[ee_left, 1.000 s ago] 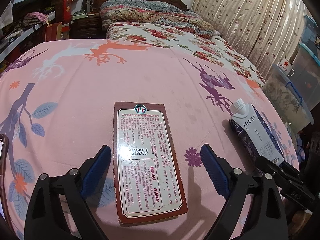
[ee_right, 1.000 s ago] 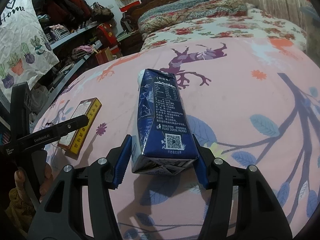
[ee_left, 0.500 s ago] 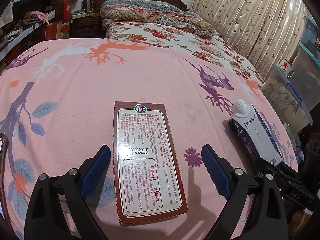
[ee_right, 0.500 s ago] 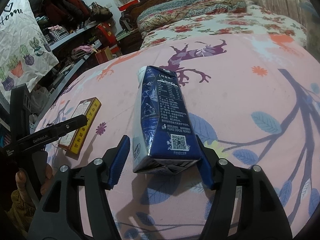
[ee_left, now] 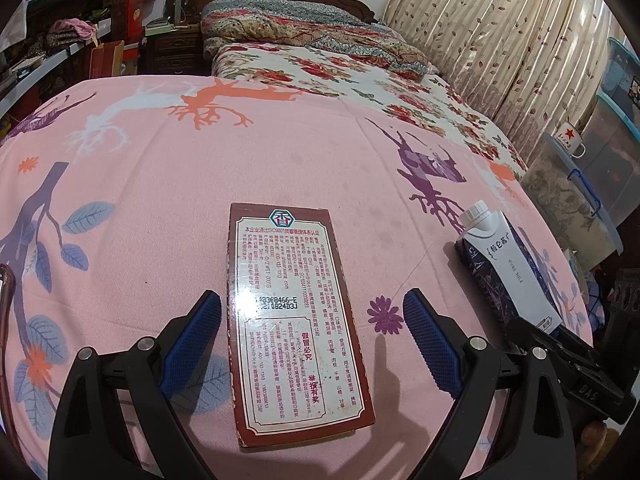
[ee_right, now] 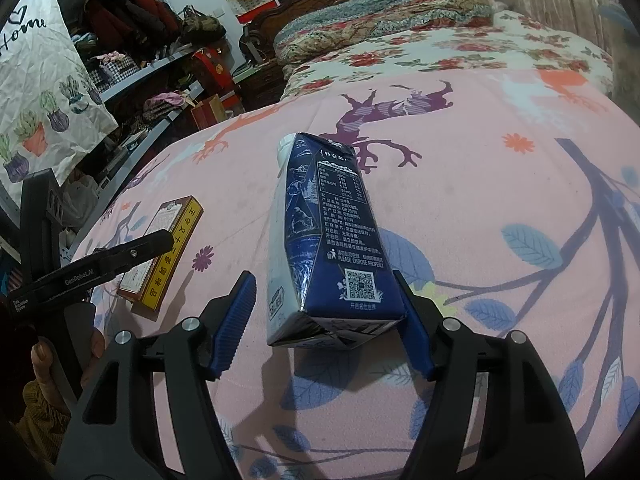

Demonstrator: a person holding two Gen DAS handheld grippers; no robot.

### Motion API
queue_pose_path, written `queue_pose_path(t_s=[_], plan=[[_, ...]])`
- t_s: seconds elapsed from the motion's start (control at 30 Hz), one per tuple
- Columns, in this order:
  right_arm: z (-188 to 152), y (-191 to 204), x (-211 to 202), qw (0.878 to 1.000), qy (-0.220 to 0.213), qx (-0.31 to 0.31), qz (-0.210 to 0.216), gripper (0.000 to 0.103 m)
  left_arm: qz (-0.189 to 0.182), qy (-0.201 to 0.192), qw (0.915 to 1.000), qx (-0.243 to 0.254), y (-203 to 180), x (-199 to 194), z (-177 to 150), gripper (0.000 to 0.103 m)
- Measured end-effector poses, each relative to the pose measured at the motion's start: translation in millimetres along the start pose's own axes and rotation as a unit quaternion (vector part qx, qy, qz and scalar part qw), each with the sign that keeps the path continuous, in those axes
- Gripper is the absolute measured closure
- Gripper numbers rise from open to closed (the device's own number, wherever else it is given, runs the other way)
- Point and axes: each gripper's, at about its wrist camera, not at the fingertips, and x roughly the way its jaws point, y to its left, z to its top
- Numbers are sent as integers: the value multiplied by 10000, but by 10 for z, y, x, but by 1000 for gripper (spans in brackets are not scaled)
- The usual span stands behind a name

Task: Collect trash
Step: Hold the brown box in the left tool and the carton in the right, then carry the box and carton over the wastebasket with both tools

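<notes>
A flat brown box with a white printed label (ee_left: 292, 312) lies on the pink sheet. My left gripper (ee_left: 312, 332) is open, its blue pads on either side of the box without touching it. A dark blue milk carton with a white cap (ee_right: 324, 240) lies on its side on the sheet. My right gripper (ee_right: 326, 312) is open around the carton's bottom end; the right pad is against it and the left pad stands a little apart. The carton also shows in the left wrist view (ee_left: 508, 268), the box in the right wrist view (ee_right: 164, 248).
The pink patterned sheet (ee_left: 160, 200) covers a bed with a floral quilt (ee_left: 360, 80) and carved headboard behind. Shelves of clothes and bags (ee_right: 120, 60) stand on the left. Curtains (ee_left: 500, 40) and plastic storage bins (ee_left: 580, 200) are on the right.
My right gripper has opened from the milk carton, which now lies tilted on the sheet. My left gripper and the brown box have hardly moved.
</notes>
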Motion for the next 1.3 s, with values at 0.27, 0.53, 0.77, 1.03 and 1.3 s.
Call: queue_pose_path(t_s=[0.27,0.53,0.77,1.03,1.3], plan=[[3,10,-15,10000,-38,-4,-5,35,-254,-128,9986,-443,177,-63,19,16],[-13,68,-47,9997,-154,-168,-42,45,112,-77,9998,145,-61,-18,-14,46],[-1,-71,-181,9994,-328,54,-80,46,-243,169,9980,559,-320,50,-46,46],[9,-786,-802,9896,-1054,702,-685,46,-1355,533,9843,999,-1163,156,152,46],[-110,-2168,-1782,9541,-1715,1796,-1678,46,-2490,902,9428,2026,-2932,439,457,45]])
